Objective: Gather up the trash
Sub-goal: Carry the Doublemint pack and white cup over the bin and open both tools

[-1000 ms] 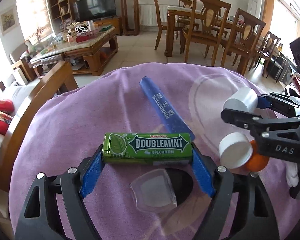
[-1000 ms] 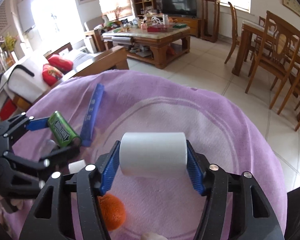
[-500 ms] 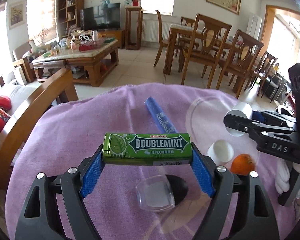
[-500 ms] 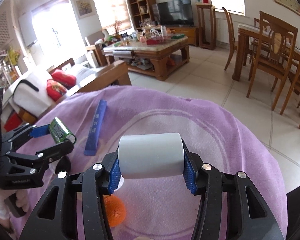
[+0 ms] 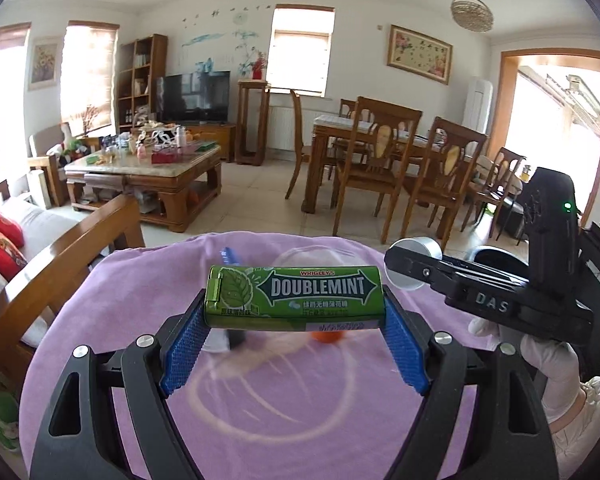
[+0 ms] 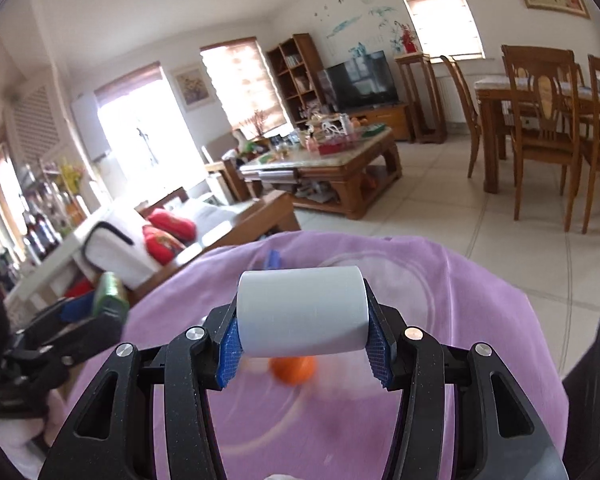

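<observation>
My left gripper [image 5: 294, 320] is shut on a green Doublemint gum pack [image 5: 294, 296], held crosswise high above the purple cloth [image 5: 260, 400]. My right gripper [image 6: 303, 334] is shut on a white cylinder [image 6: 302, 312], also lifted off the cloth. In the left wrist view the right gripper [image 5: 410, 270] with the white cylinder [image 5: 414, 248] shows at the right, held by a gloved hand [image 5: 552, 368]. The left gripper [image 6: 100, 304] and gum pack [image 6: 110, 294] appear at the left of the right wrist view. An orange ball [image 6: 292, 368] and a blue stick packet [image 5: 229, 257] lie on the cloth, blurred.
The purple cloth covers a round table [image 6: 480, 320]. A wooden bench arm [image 5: 60, 264] stands to the left, a coffee table [image 5: 148, 176] and a dining set [image 5: 400, 160] further off across tiled floor. Small white and dark items [image 5: 226, 338] lie blurred under the gum pack.
Both grippers have risen and tilted up with their loads. The cloth and the items on it have dropped lower in view, and more of the room shows.
</observation>
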Demonstrator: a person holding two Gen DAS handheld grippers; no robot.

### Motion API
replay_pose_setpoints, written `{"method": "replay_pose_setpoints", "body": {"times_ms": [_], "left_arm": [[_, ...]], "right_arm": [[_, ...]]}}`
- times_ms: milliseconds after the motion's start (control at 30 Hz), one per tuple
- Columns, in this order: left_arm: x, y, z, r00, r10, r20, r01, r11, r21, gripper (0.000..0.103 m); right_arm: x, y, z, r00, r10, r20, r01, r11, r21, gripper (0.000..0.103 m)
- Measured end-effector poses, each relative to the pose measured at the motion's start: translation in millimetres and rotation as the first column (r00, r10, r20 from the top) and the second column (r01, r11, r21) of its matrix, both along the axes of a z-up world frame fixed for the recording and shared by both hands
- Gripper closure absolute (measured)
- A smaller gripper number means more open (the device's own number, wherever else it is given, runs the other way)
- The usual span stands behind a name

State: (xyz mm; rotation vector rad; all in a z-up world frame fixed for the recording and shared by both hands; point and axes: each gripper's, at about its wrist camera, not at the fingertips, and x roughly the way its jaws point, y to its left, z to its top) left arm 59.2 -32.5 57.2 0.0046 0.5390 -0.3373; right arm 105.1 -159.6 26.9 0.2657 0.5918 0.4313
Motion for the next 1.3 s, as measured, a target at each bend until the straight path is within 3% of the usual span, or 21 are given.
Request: {"method": "replay_pose_setpoints", "body": {"times_ms": [200, 300, 567, 933, 1300], "left_arm": [[-36.3, -51.7, 15.2, 0.995, -0.093, 0.038, 0.093, 0.996, 0.007, 0.024], [-47.8, -83.0, 19.6, 0.988, -0.146, 0.048, 0.145, 0.989, 0.017, 0.024], [-60.6, -166.6, 10.3, 0.957, -0.285, 0.048, 0.285, 0.959, 0.005, 0.024], [-41.0, -266.2, -37.5, 0.916, -0.399, -0.036, 0.400, 0.917, 0.005, 0.024], [-8.1, -320.3, -85.0, 0.887, -0.427, -0.174, 0.441, 0.896, 0.050, 0.024]], "right_arm": [[-89.2, -71.4, 26.2, 0.997, -0.063, 0.041, 0.060, 0.995, 0.074, 0.052], [-127.2, -116.3, 36.7, 0.990, -0.122, 0.071, 0.117, 0.991, 0.067, 0.052], [-183.3, -236.7, 31.5, 0.957, -0.284, 0.063, 0.276, 0.954, 0.115, 0.052], [-205.3, -343.3, -15.9, 0.916, -0.398, -0.057, 0.401, 0.897, 0.184, 0.052], [-191.5, -369.4, -51.9, 0.875, -0.466, -0.135, 0.483, 0.861, 0.160, 0.052]]}}
